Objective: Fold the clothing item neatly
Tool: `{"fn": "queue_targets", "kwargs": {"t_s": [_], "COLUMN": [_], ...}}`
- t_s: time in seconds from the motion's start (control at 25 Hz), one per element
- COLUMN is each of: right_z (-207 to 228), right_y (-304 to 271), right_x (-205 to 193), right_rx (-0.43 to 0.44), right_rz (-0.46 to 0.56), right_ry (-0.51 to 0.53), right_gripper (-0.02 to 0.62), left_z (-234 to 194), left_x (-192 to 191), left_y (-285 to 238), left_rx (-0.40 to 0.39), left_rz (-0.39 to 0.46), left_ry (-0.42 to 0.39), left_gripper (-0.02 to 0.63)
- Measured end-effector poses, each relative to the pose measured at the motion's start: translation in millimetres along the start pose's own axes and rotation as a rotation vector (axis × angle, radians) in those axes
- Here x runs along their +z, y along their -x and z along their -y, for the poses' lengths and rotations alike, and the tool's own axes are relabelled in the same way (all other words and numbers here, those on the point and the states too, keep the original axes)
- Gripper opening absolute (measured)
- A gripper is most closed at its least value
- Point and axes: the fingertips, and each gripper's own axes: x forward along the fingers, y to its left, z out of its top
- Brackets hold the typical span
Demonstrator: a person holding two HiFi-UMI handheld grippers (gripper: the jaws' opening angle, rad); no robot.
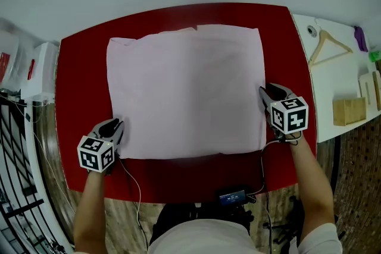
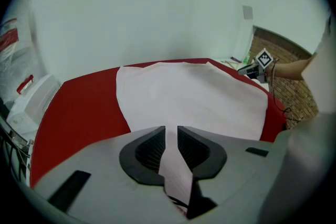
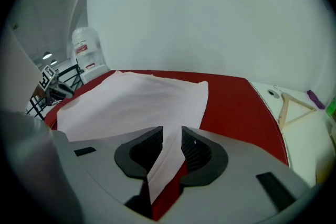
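While left gripper (image 1: 116,126) pinches garment (image 1: 186,92), right gripper (image 1: 265,93) straddles it.

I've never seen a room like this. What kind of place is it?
Probably a workshop or test room, not a home: a pale pink cloth garment lies spread on a red table, and a wooden clothes hanger and plain wooden box sit on a white side table.

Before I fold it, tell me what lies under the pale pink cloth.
The pale pink fabric clothing item lies flat on the red table top, which shows all round its edges. Anything else that may lie beneath it is covered, but no bulge shows.
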Motion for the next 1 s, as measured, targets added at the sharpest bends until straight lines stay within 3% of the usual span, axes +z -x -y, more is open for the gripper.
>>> {"fn": "queue_targets", "kwargs": {"t_s": [0.28,0.44,0.72,1.0], "right_z": [-22.2,-37.1,-48.8,-59.9], "right_y": [26.6,42.5,76.3,96.4], "right_x": [-35.9,-51.9,-85.2,-121.8], "right_rx": [-0.029,-0.020,-0.042,-0.057], "right_rz": [-0.034,-0.041,-0.017,-0.031], "right_ry": [-0.006,-0.019,-0.156,-0.231], "right_gripper": [0.112,0.114,0.124,0.138], "left_z": [11.1,10.4,9.0,20.9], "left_x": [-43.0,-58.1,-88.3,-103.0], "left_y": [21.7,37.1,61.1,57.7], "left_rx": [-0.049,-0.072,-0.090,-0.103], "left_rz": [-0.011,0.014,0.058,0.059], "left_ry": [0.014,0.099,0.256,0.273], "left_gripper": [0.074,0.097,0.124,0.124]}}
